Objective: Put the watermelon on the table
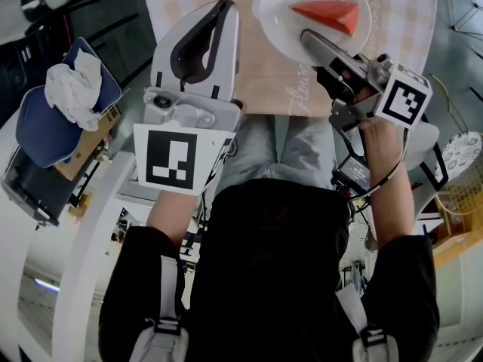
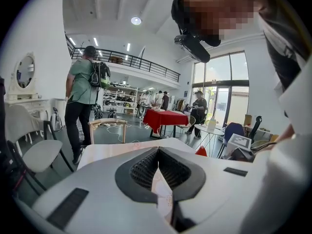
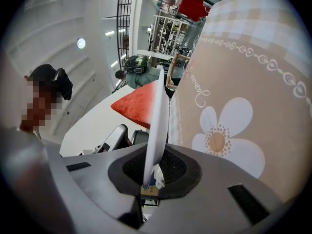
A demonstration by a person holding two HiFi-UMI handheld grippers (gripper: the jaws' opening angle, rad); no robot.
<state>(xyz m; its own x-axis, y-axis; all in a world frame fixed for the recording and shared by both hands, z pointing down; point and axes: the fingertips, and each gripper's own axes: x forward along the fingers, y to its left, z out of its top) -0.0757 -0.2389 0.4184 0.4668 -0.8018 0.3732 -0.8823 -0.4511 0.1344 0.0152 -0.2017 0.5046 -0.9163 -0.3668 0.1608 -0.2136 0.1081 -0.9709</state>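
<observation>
A red watermelon wedge (image 1: 328, 15) lies on a white plate (image 1: 279, 29). My right gripper (image 1: 309, 38) is shut on the plate's near rim and holds it over the table (image 1: 264, 81) with the beige flowered cloth. In the right gripper view the plate (image 3: 158, 121) stands edge-on between the jaws, with the watermelon (image 3: 139, 105) on its left and the cloth (image 3: 243, 82) on its right. My left gripper (image 1: 224, 7) hovers over the table's left part, its jaws together and nothing in them. In its own view the left gripper (image 2: 158, 152) points across the tabletop, and a corner of the watermelon (image 2: 201, 151) shows to the right.
A blue chair (image 1: 38, 127) with a crumpled white cloth (image 1: 72, 85) stands left of the table. A wire-mesh seat (image 1: 460, 157) is at the right. Beyond the table are a person with a backpack (image 2: 83, 101), a red-covered table (image 2: 165, 118) and a white chair (image 2: 34, 152).
</observation>
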